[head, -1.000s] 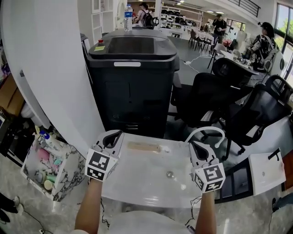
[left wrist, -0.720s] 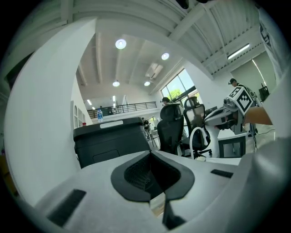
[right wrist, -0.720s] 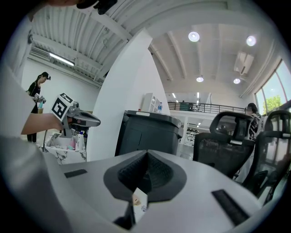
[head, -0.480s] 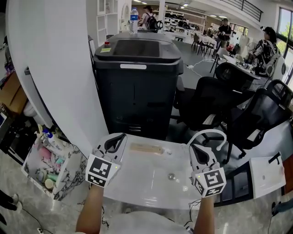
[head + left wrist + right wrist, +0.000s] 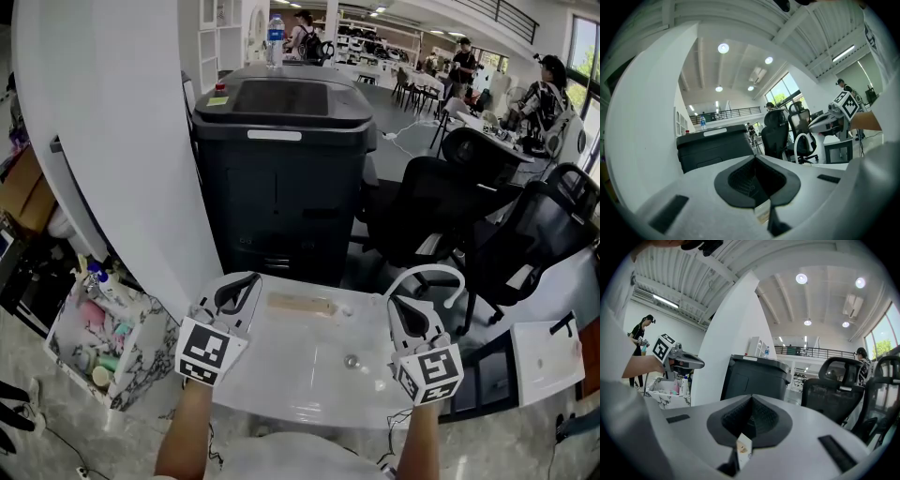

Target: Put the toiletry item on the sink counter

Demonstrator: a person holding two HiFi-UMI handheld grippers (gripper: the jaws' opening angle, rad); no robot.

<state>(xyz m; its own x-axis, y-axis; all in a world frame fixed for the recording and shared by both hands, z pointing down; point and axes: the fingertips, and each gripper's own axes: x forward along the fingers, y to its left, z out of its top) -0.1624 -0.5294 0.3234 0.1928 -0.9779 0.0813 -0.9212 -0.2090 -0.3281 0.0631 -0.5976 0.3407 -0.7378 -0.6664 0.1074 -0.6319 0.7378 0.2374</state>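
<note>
Several toiletry bottles and tubes stand in a marble-patterned basket (image 5: 101, 339) on the floor left of the white sink (image 5: 309, 389); the same basket (image 5: 670, 389) shows at the left of the right gripper view. My left gripper (image 5: 242, 285) hovers over the sink's left rim, shut and holding nothing. My right gripper (image 5: 401, 306) hangs over the right rim below the white arched faucet (image 5: 427, 276), with its jaws together and nothing held. Both point level, away from me. In the gripper views the left gripper (image 5: 757, 161) and the right gripper (image 5: 751, 399) each show pads that meet.
A pale wooden tray (image 5: 298, 305) lies on the counter behind the basin, whose drain (image 5: 352, 360) is in the middle. A big black bin (image 5: 279, 178) stands right behind the sink, a white curved wall (image 5: 112, 141) to the left, black office chairs (image 5: 469, 216) to the right.
The left gripper has edged slightly up and forward over the sink's left rim. The right gripper has kept still. Both stay shut.
</note>
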